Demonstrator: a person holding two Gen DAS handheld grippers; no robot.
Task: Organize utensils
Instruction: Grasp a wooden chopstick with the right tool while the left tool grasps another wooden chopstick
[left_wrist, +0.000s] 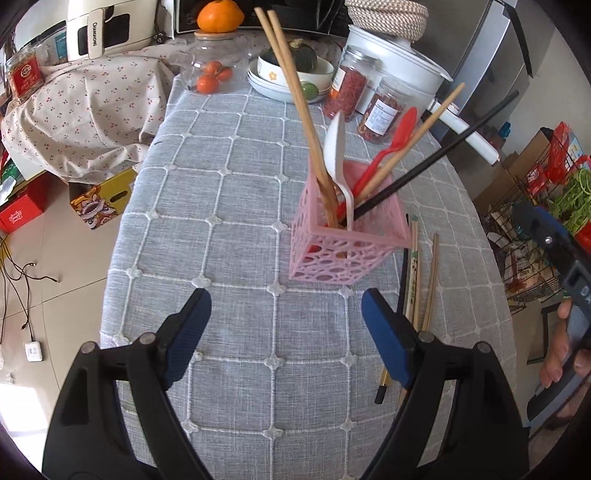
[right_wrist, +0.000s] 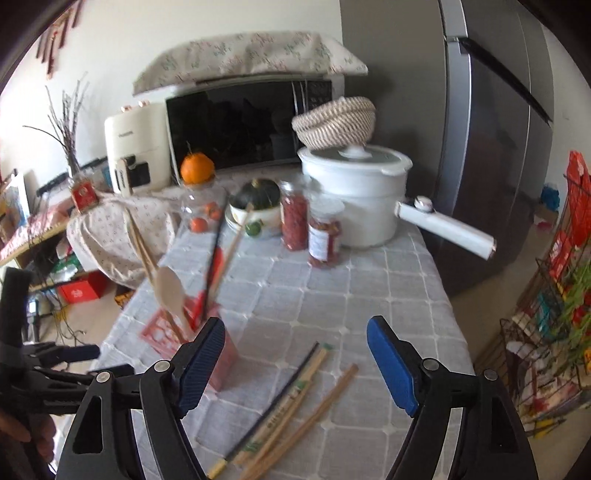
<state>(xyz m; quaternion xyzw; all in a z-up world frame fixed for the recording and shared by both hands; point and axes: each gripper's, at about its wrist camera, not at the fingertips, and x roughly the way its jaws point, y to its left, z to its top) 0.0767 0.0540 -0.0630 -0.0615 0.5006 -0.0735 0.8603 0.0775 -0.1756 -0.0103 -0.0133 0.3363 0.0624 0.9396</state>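
Observation:
A pink lattice utensil holder (left_wrist: 343, 243) stands on the grey checked tablecloth (left_wrist: 236, 229). It holds wooden chopsticks (left_wrist: 295, 96), a white spoon (left_wrist: 336, 144), a red spoon (left_wrist: 395, 140) and a black chopstick (left_wrist: 454, 144). Loose chopsticks (left_wrist: 415, 273) lie on the cloth just right of it. My left gripper (left_wrist: 286, 321) hovers open in front of the holder, nothing between its fingers. In the right wrist view my right gripper (right_wrist: 295, 347) is open above the loose chopsticks (right_wrist: 291, 402), with the holder (right_wrist: 221, 354) blurred behind its left finger.
At the table's far end stand a white pot with a long handle (right_wrist: 354, 199), two jars of red contents (right_wrist: 295, 218), a bowl stack with a green squash (left_wrist: 291, 70) and a glass jar of small oranges (left_wrist: 212, 70). A wire rack (right_wrist: 554, 332) stands right of the table.

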